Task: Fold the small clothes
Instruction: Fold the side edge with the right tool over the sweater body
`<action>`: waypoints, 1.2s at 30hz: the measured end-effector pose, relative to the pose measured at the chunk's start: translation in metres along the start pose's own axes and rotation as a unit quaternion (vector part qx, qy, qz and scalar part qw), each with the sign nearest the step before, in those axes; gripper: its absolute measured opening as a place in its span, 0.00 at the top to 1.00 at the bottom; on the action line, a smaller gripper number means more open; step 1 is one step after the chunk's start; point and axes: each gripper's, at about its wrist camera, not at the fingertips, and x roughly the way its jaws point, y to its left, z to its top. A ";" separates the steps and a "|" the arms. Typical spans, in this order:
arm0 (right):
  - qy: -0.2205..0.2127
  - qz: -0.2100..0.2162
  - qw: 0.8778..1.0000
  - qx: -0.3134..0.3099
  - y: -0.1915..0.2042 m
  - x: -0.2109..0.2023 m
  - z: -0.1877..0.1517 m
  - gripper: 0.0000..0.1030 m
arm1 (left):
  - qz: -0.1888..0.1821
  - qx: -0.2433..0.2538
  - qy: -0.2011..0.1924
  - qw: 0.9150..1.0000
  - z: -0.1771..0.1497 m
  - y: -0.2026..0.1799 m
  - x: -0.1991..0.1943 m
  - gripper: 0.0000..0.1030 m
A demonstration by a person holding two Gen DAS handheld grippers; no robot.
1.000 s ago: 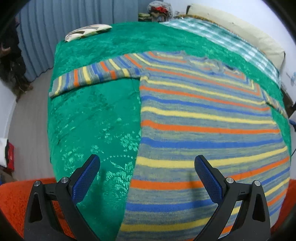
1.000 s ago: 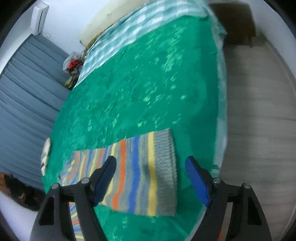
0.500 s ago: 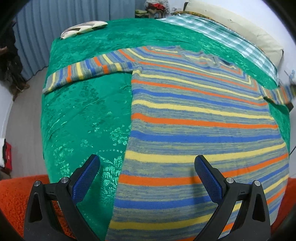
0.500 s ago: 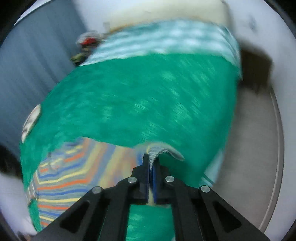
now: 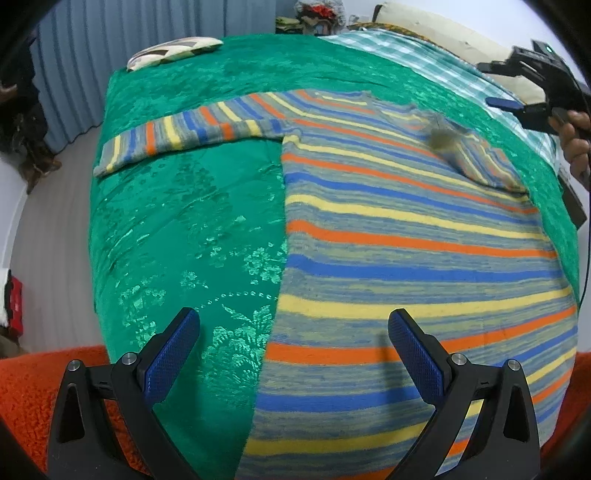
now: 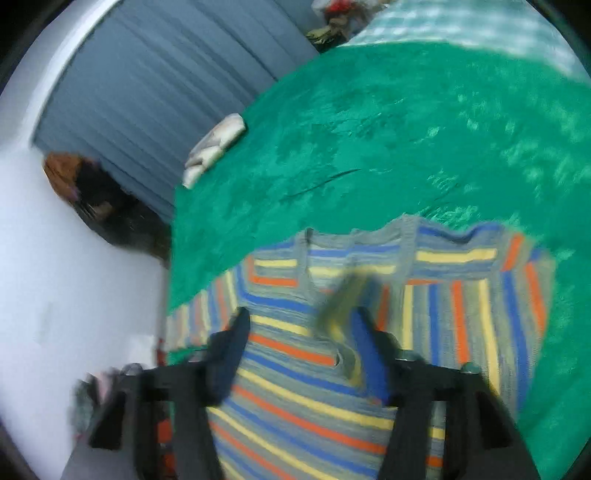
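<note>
A striped sweater (image 5: pixel 406 251) in blue, orange, yellow and grey lies flat on the green bedspread (image 5: pixel 184 221). Its left sleeve (image 5: pixel 177 133) stretches out to the left. Its right sleeve (image 5: pixel 476 158) lies folded inward across the chest; the cuff is blurred in the right wrist view (image 6: pixel 343 306). My left gripper (image 5: pixel 291 354) is open and empty above the sweater's lower left edge. My right gripper (image 6: pixel 299 350) is open above the chest near the neckline (image 6: pixel 354 236); it also shows in the left wrist view (image 5: pixel 524 92), held by a hand.
A folded light cloth (image 5: pixel 173 51) lies at the bed's far left corner. A checked sheet (image 5: pixel 424 62) and a pillow (image 5: pixel 436 26) are at the head of the bed. An orange fuzzy cover (image 5: pixel 33 380) lies at the near edge. Blue curtains (image 6: pixel 166 92) hang behind.
My right gripper, which shut on the right sleeve's cuff, carried it inward over the chest and has opened, letting the cuff drop. My left gripper stayed open and nearly still.
</note>
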 end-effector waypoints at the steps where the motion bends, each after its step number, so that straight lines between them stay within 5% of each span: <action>1: -0.012 0.011 1.000 0.007 -0.008 -0.006 0.002 0.43 | -0.002 -0.002 -0.001 1.000 0.000 0.001 0.000 0.01; 6: 0.004 -0.048 0.998 0.032 -0.051 -0.023 -0.001 0.54 | -0.004 -0.006 0.002 1.000 0.003 0.000 0.004 0.01; 10: 0.106 -0.126 0.986 0.024 -0.094 0.005 -0.039 0.66 | 0.000 -0.002 0.013 1.000 0.001 -0.002 0.009 0.01; 11: 0.134 -0.186 0.973 0.003 -0.105 0.013 -0.052 0.71 | 0.002 0.000 0.016 1.000 -0.001 -0.002 0.010 0.01; 12: 0.142 -0.210 0.967 -0.008 -0.111 0.016 -0.058 0.99 | 0.006 0.002 0.021 1.000 -0.002 -0.003 0.012 0.01; 15: 0.104 -0.251 0.962 -0.035 -0.104 -0.003 -0.056 1.00 | 0.012 0.009 0.026 1.000 -0.005 -0.004 0.016 0.01; 16: 0.089 -0.256 0.961 -0.050 -0.095 -0.008 -0.054 0.91 | 0.014 0.011 0.026 1.000 -0.006 -0.005 0.016 0.01; 21: 0.124 -0.207 0.967 -0.083 -0.068 0.000 -0.076 0.89 | 0.027 0.030 0.024 0.999 -0.010 -0.012 0.021 0.01; 23: 0.167 -0.230 0.955 -0.086 -0.079 0.014 -0.093 0.89 | 0.026 0.031 0.022 0.999 -0.010 -0.011 0.021 0.01; 26: 0.132 -0.262 0.953 -0.076 -0.089 -0.007 -0.104 0.96 | 0.022 0.036 0.025 0.999 -0.012 -0.010 0.015 0.01; 29: 0.103 -0.280 0.947 -0.116 -0.052 -0.037 -0.123 0.86 | -0.006 0.049 0.027 0.998 -0.017 -0.013 -0.006 0.01; 33: 0.150 -0.184 0.960 -0.147 0.013 -0.050 -0.198 0.86 | -0.063 0.093 0.024 0.993 -0.034 -0.035 -0.036 0.01; 36: 0.194 -0.115 0.964 -0.144 0.050 -0.034 -0.269 0.86 | -0.095 0.148 0.080 0.981 -0.063 -0.058 -0.038 0.01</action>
